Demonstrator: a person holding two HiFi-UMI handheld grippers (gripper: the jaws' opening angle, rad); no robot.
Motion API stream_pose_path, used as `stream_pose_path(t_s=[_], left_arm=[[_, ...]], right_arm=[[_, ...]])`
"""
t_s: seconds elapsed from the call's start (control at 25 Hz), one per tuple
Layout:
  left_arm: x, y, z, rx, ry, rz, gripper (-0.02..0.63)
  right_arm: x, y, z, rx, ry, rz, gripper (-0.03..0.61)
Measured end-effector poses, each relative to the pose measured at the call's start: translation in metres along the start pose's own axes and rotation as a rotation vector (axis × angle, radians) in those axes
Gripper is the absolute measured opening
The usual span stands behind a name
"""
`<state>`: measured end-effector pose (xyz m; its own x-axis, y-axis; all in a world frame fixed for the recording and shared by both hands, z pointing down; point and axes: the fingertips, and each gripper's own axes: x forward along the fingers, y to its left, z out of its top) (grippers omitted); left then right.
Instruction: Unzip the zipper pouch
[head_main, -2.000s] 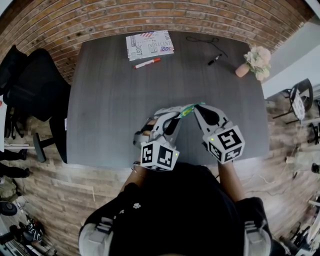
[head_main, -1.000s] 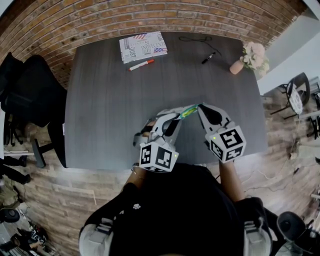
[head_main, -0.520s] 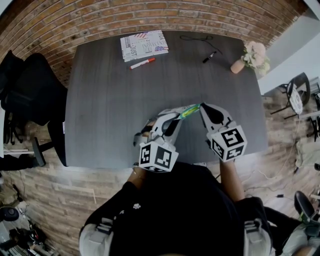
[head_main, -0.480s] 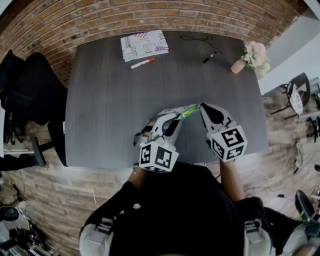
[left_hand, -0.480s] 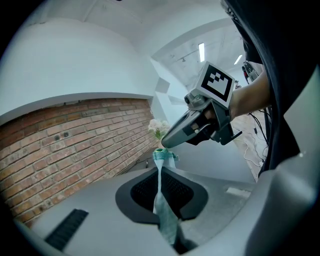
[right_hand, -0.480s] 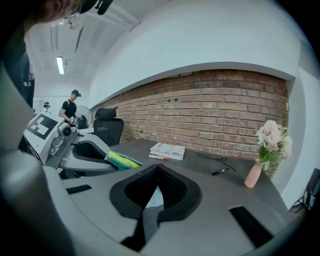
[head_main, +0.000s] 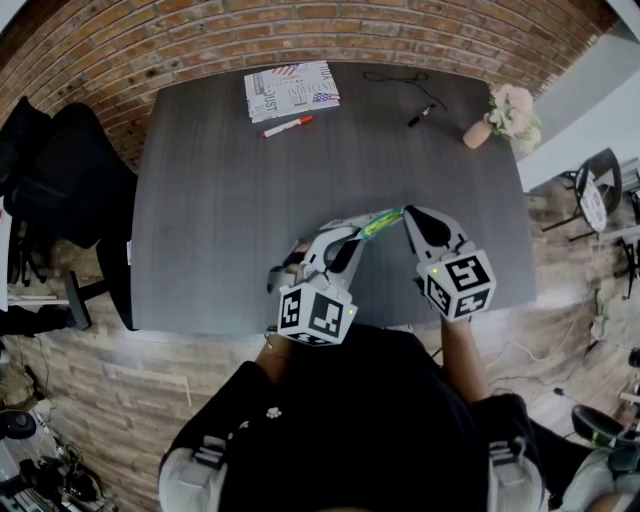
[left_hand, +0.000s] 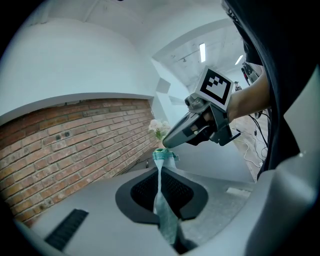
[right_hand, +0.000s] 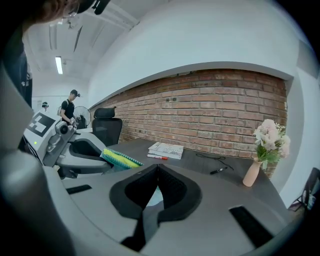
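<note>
A small green and yellow zipper pouch (head_main: 381, 221) hangs in the air above the near edge of a dark table (head_main: 220, 180), stretched between two hand-held grippers. The left gripper (head_main: 352, 232) is clamped on the pouch's left end. The right gripper (head_main: 406, 213) is pinched tight on its right end; whether it has the zipper pull, I cannot tell. The pouch looks light, soft and floppy, so it is probably best gripped by the fabric at one end and the pull at the other. Both grippers tilt slightly downward, tips angled toward each other.
</note>
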<state>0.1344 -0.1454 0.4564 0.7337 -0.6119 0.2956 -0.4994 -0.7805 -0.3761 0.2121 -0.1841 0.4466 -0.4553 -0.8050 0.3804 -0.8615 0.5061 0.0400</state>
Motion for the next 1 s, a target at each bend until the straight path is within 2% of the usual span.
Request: stream_pose_path(t_s=[0.56, 0.8, 1.0], left_arm=[[-0.002, -0.009, -0.001, 0.001, 0.016, -0.015, 0.006], [-0.005, -0.006, 0.000, -0.050, 0.003, -0.016, 0.006], [-0.005, -0.007, 0.001, -0.052, 0.006, -0.008, 0.006]], right_arm=[[0.000, 0.000, -0.005, 0.002, 0.003, 0.005, 0.003], [-0.004, -0.009, -0.008, 0.014, 0.009, -0.021, 0.002], [-0.004, -0.012, -0.007, -0.009, 0.010, -0.037, 0.002]])
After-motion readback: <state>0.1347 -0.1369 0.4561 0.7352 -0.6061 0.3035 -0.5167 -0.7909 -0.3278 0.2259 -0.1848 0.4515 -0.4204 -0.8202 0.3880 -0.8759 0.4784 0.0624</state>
